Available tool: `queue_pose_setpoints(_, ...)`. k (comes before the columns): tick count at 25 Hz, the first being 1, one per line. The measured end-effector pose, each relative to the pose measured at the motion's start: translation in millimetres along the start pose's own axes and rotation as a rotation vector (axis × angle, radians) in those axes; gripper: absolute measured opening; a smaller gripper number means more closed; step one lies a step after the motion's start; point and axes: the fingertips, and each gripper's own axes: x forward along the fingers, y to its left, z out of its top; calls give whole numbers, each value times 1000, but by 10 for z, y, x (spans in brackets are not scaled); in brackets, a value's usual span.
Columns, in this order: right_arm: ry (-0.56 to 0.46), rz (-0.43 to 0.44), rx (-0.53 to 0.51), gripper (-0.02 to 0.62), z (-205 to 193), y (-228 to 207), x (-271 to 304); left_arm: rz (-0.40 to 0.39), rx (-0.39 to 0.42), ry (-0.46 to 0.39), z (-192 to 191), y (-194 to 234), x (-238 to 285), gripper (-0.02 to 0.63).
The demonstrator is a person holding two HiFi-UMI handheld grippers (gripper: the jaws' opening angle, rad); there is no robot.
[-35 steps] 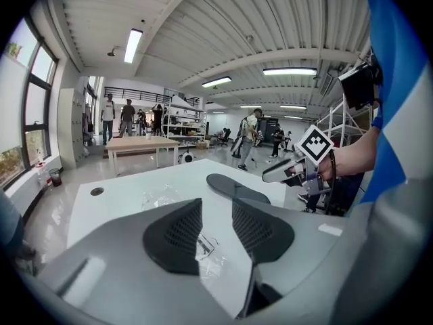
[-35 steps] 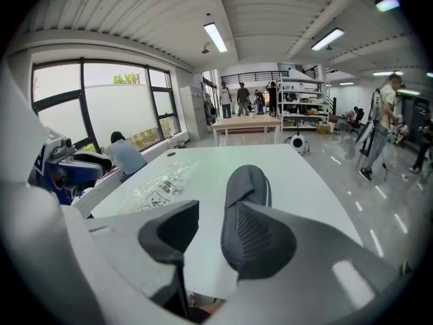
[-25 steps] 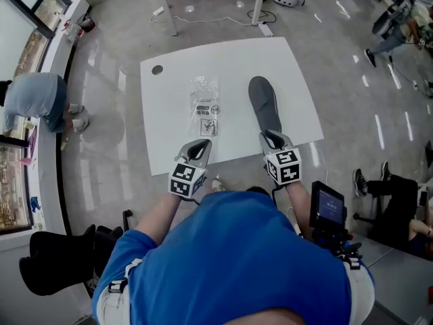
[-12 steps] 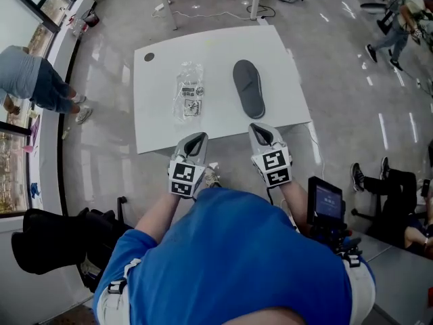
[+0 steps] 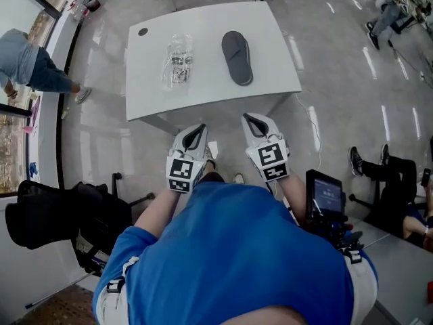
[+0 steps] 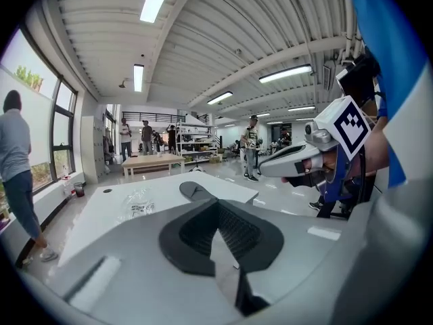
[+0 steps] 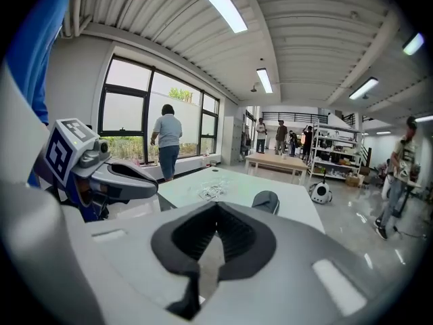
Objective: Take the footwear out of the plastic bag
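Note:
A grey slipper (image 5: pixel 237 57) lies flat on the white table (image 5: pixel 270 80), out of the bag. The clear plastic bag (image 5: pixel 177 61) lies crumpled to its left, with only printed slips showing inside. Both grippers hang off the table's near edge, over the floor. My left gripper (image 5: pixel 196 135) is shut and holds nothing; so is my right gripper (image 5: pixel 256 122). In the left gripper view the slipper (image 6: pixel 195 189) and bag (image 6: pixel 139 205) lie far ahead of the shut left gripper (image 6: pixel 220 235). The right gripper view shows the slipper (image 7: pixel 266 200) and bag (image 7: pixel 213 191) beyond the shut right gripper (image 7: pixel 213 239).
A person (image 5: pixel 27 59) stands by the windows at the left. A black chair (image 5: pixel 61 215) is at my left, and a stand with a small screen (image 5: pixel 327 198) at my right. The table has a round cable hole (image 5: pixel 143 31) at its far left corner.
Both grippers have drawn back from the table toward my body. The right gripper left the slipper's heel and its jaws went shut. Slipper and bag stay on the table.

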Motion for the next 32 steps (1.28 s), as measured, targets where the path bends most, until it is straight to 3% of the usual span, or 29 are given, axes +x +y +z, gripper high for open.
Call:
queue_pose_setpoints(11, -40, -30, 46, 3, -29, 207, -433, -27, 11, -43, 26, -395, -315, 6)
queue_pose_setpoints(21, -46, -71, 169, 3, -6, 248, -551, 13, -4, -79, 165, -335, -446, 6)
queue_pose_setpoints(32, -63, -92, 197, 3, -11, 196, -613, 32, 4, -115, 267, -374, -393, 6)
